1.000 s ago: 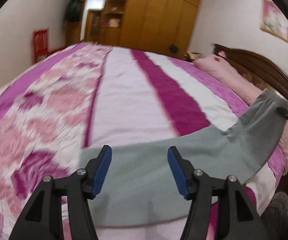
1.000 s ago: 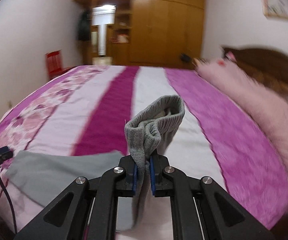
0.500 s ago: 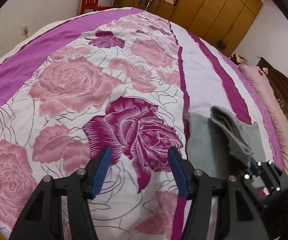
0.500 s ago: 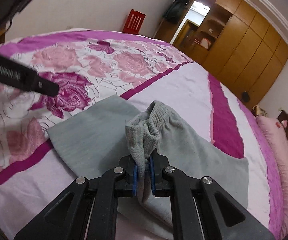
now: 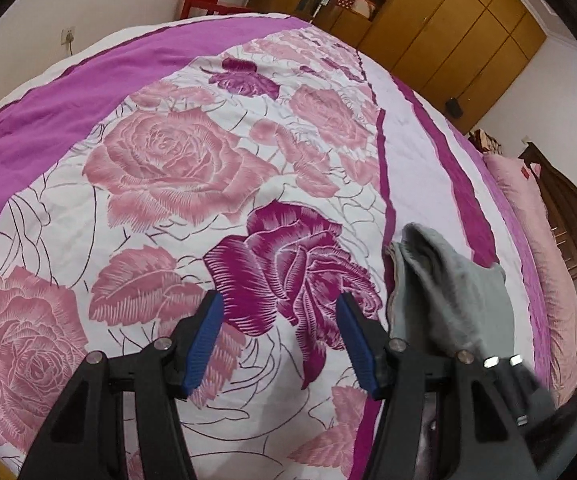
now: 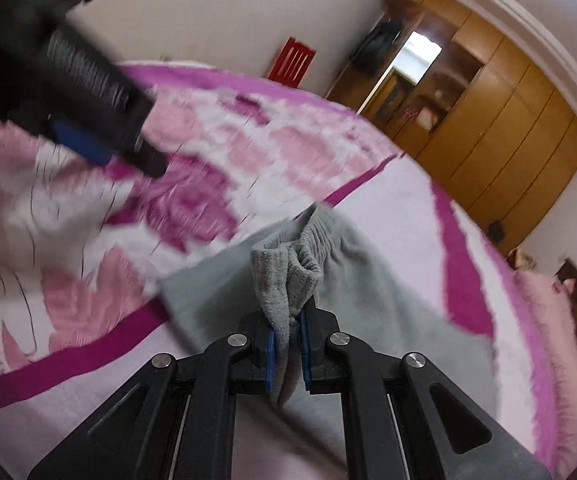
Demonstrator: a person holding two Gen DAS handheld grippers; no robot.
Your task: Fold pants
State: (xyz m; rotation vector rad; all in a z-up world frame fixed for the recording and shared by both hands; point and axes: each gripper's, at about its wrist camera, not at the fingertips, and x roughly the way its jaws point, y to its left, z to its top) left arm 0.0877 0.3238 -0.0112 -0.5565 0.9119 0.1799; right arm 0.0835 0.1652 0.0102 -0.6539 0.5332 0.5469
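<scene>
The left hand-held gripper (image 5: 278,334) is showing black angular arms, each carrying silver round screw heads and ending in a ribbed blue pad. The right hand-held gripper (image 6: 287,344) is showing the same black frame with triangular cut-outs, silver screws at its joints and thin blue pads (image 6: 271,360).

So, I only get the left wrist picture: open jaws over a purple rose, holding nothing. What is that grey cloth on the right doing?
Observer: The right gripper is shut on it. It pinches a bunched, ribbed edge of the grey pants.
Operator: Is the rest dangling in the air?
Observer: No. Beyond the pinched edge, the cloth lies spread on the bedspread.
Operator: And where does my side sit from over there?
Observer: The left gripper shows blurred at the upper left of the right wrist view, over the rose print and clear of the pants.
</scene>
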